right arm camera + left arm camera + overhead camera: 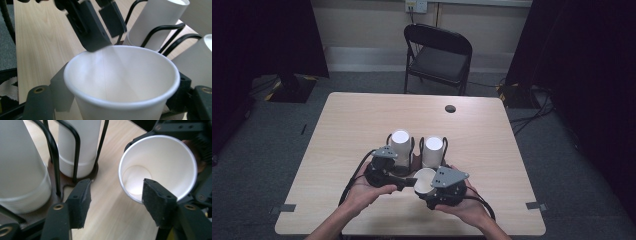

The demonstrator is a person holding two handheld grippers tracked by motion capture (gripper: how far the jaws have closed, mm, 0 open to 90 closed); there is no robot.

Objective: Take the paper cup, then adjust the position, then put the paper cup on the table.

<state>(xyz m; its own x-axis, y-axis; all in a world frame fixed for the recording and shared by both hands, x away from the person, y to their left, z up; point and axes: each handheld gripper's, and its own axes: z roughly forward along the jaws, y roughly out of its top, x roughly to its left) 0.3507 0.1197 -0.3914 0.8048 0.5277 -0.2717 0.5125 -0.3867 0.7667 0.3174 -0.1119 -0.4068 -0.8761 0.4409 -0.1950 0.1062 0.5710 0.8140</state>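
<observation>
My right gripper is shut on a white paper cup, held tilted above the table's near middle. In the right gripper view the cup sits between the two jaws, mouth towards the camera. My left gripper is open beside the cup's rim; in its own view one pad overlaps the rim of the cup and the other stands apart over bare table. Just beyond, a black wire holder carries two upside-down stacks of white cups.
The light wooden table has a round cable hole at its far right. A black folding chair stands behind the far edge. Tape marks sit at both near corners. Cables lie on the grey floor.
</observation>
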